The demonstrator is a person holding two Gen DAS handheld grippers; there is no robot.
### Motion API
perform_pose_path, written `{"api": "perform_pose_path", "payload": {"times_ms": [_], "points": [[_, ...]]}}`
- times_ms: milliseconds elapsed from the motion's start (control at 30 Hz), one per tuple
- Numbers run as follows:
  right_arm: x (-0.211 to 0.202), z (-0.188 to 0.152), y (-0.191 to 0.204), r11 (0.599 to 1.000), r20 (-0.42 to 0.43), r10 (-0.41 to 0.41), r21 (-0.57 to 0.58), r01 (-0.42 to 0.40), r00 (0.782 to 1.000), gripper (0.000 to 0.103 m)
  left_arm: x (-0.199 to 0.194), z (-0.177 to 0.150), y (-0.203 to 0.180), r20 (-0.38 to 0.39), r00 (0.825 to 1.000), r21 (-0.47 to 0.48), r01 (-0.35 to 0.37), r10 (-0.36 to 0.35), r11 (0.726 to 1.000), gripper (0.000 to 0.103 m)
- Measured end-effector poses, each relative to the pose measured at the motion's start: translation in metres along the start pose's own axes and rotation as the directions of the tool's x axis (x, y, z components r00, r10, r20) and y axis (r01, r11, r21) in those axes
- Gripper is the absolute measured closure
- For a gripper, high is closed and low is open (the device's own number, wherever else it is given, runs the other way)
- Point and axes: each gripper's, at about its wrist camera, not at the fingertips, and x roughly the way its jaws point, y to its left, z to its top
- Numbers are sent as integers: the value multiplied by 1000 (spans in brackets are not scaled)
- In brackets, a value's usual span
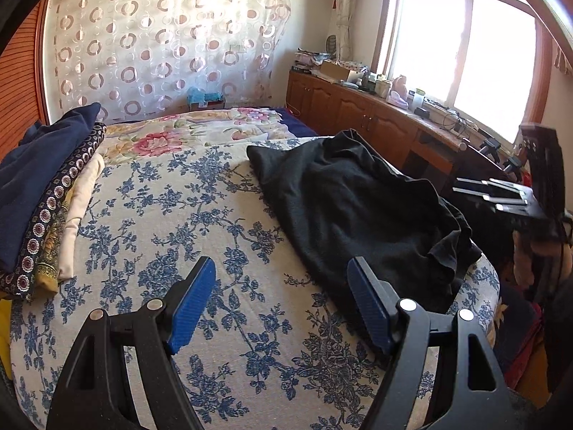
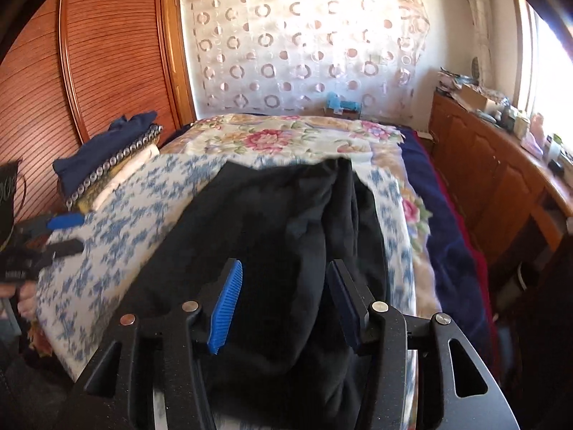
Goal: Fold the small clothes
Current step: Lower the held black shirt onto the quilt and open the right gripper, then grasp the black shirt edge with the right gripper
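Jaws apart on both grippers (nothing gripped); black garment (image 2: 286, 222) on bed (image 1: 179, 215).

Daylight floods in through the window (image 1: 462, 53), blown out to plain white in the left wrist view, and glare spreads over the sheer curtain (image 1: 164, 39) behind the bed's far edge. The bedspread (image 1: 200, 215) is evenly lit and sharp there, with soft shadows under the black garment (image 1: 358, 208). The right wrist view is smeared by motion blur (worst along the bed's left and right edges), so the blue print runs into streaks. Both pictures bow strongly at the rim, with dark vignetted corners.
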Motion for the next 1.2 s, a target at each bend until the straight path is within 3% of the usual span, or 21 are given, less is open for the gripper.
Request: {"api": "perform_pose_path", "payload": {"times_ms": [100,500,1033,1200], "points": [[-11,-19,4,999,-3,-32,-6,32,999,51,7,-4,-7,-21,1000,11,16,-15,1000,26],[-8,-26,19,994,-55,74,87,-69,996,51,25,-15,-27,-80,996,46,40,-36,998,26],[11,-30,33,998,-63,27,63,-23,998,51,27,-17,-26,-85,995,39,51,-47,998,26],[16,-30,26,997,-74,47,72,-42,996,51,28,-18,-26,-90,995,41,52,-48,998,26]]}}
